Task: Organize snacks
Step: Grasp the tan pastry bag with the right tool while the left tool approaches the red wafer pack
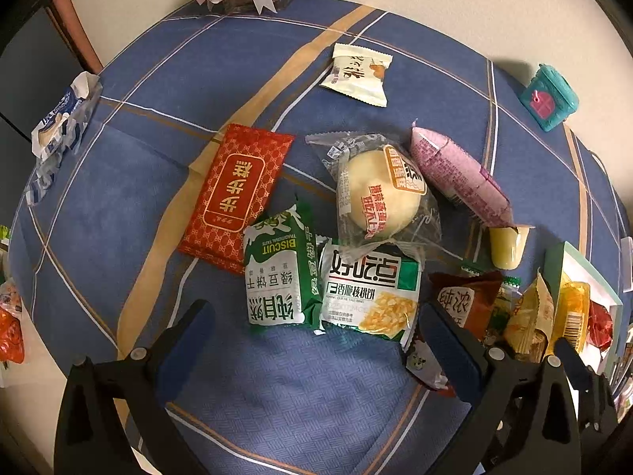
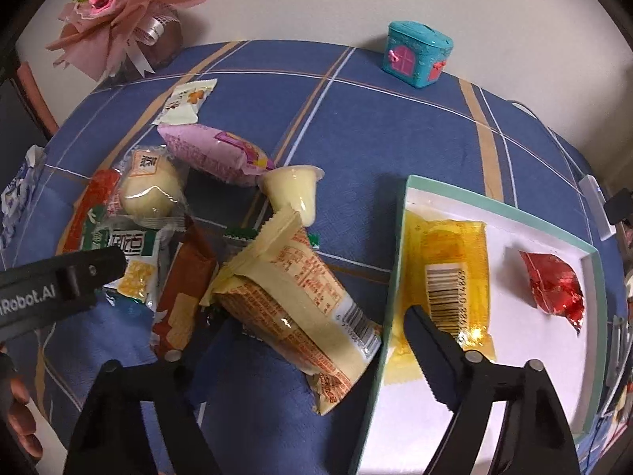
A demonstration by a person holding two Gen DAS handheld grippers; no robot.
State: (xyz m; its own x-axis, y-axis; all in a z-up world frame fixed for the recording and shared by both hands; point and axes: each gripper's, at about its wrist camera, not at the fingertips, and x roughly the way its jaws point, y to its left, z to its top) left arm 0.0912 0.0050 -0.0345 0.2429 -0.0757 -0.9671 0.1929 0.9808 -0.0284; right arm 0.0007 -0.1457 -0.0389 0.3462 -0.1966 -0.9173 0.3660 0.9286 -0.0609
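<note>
Currently two grippers hang over a blue plaid tablecloth (image 1: 130, 182) strewn with wrapped snacks. The left gripper (image 1: 316, 336) points steeply down, jaws spread wide, nothing between the pads; just past its fingertips lie a green biscuit pack (image 1: 277, 273) and a white-and-green walnut cookie pack (image 1: 370, 293), side by side and touching. A clear-wrapped round bun (image 1: 378, 194) overlaps the cookie pack's top edge. A red packet (image 1: 233, 194) lies left of the biscuit pack, its lower corner under it. A pink packet (image 1: 459, 176) sits right of the bun, its end by a yellow jelly cup (image 1: 508, 247). A small white packet (image 1: 358, 73) lies apart, farther back. A teal toy house (image 1: 550, 97) stands near the far right edge.

The right gripper (image 2: 300, 340) is partly open, not gripping. A cream-and-orange packet (image 2: 300, 289) lies between its fingers, tilted, its lower end against the wall of a mint-rimmed white tray (image 2: 395, 277). The right finger (image 2: 431, 352) sits inside the tray over a yellow packet (image 2: 451, 273) with a barcode; whether it touches is unclear. A red foil packet (image 2: 554, 285) lies in the tray too, apart from the yellow one. A brown packet (image 2: 186, 285) lies just left of the cream one. A pink bouquet (image 2: 118, 8) stands at the back left corner.
</note>
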